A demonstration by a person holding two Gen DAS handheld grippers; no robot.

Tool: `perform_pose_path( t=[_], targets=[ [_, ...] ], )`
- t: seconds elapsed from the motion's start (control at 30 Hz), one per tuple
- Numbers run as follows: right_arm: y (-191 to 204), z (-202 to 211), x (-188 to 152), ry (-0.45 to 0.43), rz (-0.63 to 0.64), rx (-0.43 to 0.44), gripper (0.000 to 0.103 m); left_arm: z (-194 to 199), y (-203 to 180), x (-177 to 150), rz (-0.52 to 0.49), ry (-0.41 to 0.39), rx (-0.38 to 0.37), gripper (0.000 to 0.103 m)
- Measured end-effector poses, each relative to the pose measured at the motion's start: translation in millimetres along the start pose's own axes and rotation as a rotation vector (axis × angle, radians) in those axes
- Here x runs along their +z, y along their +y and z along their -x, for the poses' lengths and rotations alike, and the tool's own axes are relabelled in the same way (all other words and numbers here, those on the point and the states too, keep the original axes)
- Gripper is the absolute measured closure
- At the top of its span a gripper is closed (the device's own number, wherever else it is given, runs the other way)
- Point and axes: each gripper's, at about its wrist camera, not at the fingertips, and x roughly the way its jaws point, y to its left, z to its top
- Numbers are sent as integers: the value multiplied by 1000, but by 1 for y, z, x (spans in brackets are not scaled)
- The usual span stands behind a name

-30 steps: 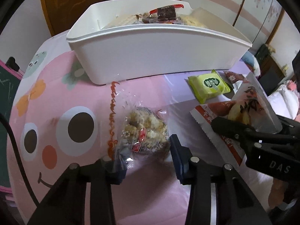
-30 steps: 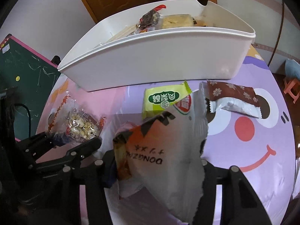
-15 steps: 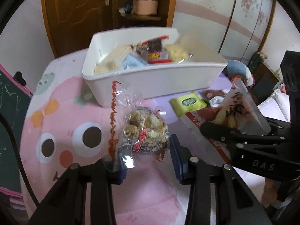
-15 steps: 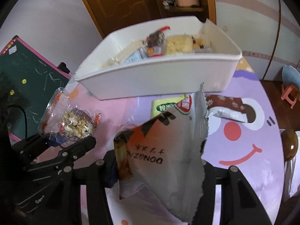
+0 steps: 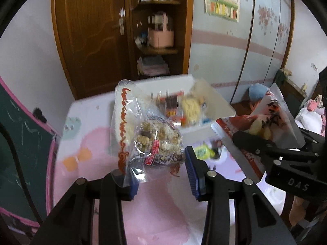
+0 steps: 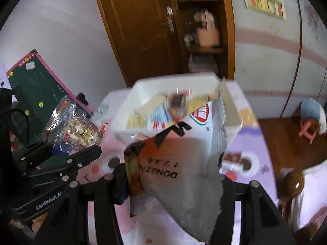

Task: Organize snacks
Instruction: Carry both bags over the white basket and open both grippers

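Your left gripper (image 5: 161, 171) pinches the clear puffed-snack packet (image 5: 151, 143); your right gripper (image 6: 173, 183) clamps the upright chip bag (image 6: 184, 159). Both hang above the counter (image 5: 85, 143). The white bin (image 6: 231, 110) lies ahead and below, partly filled, its long axis crosswise. Bare room shows near its left wall; the green packet (image 5: 204, 151) lies loose before it.

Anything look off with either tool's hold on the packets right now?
Left tool: the clear popcorn packet seems pinched only by its wrapper edge at one pad, so it hangs lopsided. Right tool holds the chips bag upside down, print inverted. Nothing spilled or torn.
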Motion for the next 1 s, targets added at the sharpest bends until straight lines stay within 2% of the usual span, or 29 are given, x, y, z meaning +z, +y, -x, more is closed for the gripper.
perform_pose_path(
  t=[0.27,0.47,0.77,1.0],
  targets=[
    [-3,46,78,-175,50,-61,50,43,2,82,-41,-146,35,64],
    [-11,48,127,-220,45,-83,50,41,1,128,-64,-194,89,64],
    [-23,6,171,-200,31,-121,49,-3,11,182,-44,-165,109,64],
    [-30,-53,173,-108,15,-140,49,-57,11,192,-50,-94,123,64]
  ],
)
